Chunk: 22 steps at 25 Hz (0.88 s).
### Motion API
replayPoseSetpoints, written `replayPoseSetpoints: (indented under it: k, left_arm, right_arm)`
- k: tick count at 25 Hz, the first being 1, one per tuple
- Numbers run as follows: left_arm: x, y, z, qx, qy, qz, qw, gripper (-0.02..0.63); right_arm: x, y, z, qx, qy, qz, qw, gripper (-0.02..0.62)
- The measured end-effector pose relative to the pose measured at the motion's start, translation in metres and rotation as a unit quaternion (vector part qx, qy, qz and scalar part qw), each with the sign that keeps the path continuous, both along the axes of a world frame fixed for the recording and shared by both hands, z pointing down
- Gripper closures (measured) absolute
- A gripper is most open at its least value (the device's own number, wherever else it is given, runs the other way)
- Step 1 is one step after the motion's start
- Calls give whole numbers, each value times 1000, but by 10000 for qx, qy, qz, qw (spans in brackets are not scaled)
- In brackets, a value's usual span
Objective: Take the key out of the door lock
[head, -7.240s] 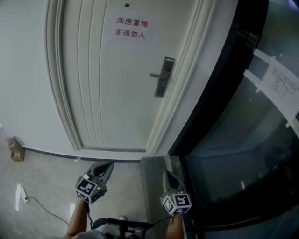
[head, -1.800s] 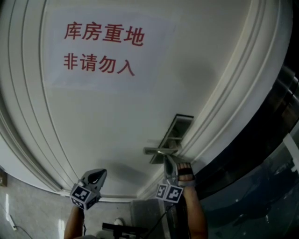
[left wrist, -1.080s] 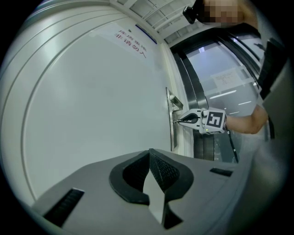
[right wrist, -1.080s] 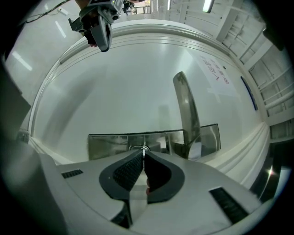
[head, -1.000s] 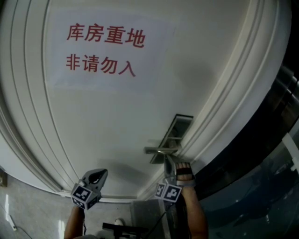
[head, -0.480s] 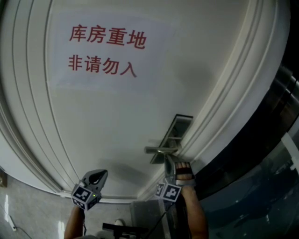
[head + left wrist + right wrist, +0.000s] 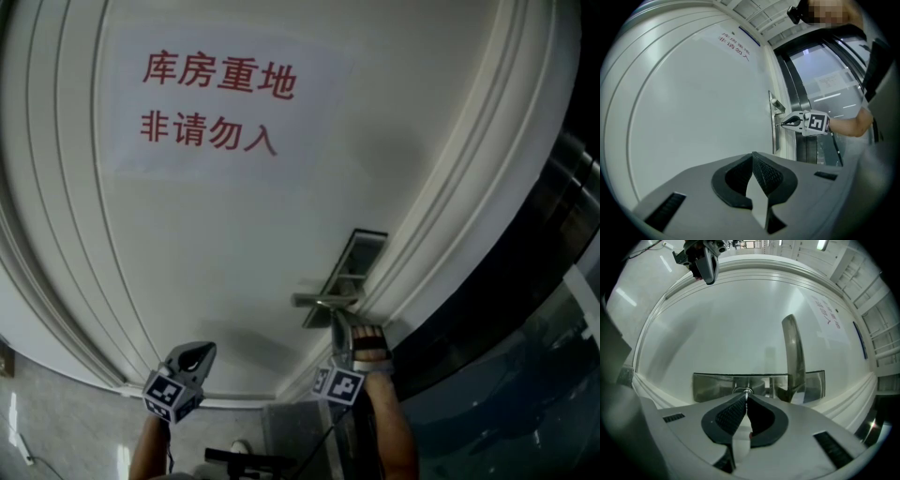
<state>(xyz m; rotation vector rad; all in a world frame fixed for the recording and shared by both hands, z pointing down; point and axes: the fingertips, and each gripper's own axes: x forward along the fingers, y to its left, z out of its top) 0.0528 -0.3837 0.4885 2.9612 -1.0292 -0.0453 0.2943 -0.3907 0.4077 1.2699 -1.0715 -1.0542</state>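
My right gripper [image 7: 746, 395] has its fingers clenched on the small silvery metal key [image 7: 743, 391]. The key sits at the brushed-steel lock plate [image 7: 710, 386], lower centre of the right gripper view, left of the curved metal lever handle [image 7: 793, 352]. I can't quite make out how deep it sits. My left gripper [image 7: 753, 158] hangs at the head view's lower left, fingers pressed together on nothing, apart from the white panelled door [image 7: 234, 253].

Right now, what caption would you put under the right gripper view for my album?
Right gripper pinches the key in the silver lock plate, beside the door handle.
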Motion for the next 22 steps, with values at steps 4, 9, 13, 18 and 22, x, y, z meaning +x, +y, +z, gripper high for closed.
replayPoseSetpoints:
  k: [4, 9, 13, 18, 22]
  left_arm:
    - [-2, 1, 1, 71, -38, 22, 10000, 597]
    - [-6, 1, -1, 32, -23, -11, 10000, 597]
    - [-7, 4, -2, 47, 1, 2, 10000, 597]
    - [-10, 8, -2, 79, -44, 2, 10000, 598]
    - [-14, 10, -1, 47, 8, -40, 10000, 598]
  right_arm:
    - [-2, 1, -2, 2, -50, 8, 10000, 575]
    - [-2, 6, -1, -28, -109, 19, 9999, 575]
    - [-1, 7, -1, -9, -71, 69, 10000, 575]
    - [-3, 9, -1, -10, -133, 54, 9999, 575]
    - [0, 13, -1, -12, -36, 125, 9999, 575]
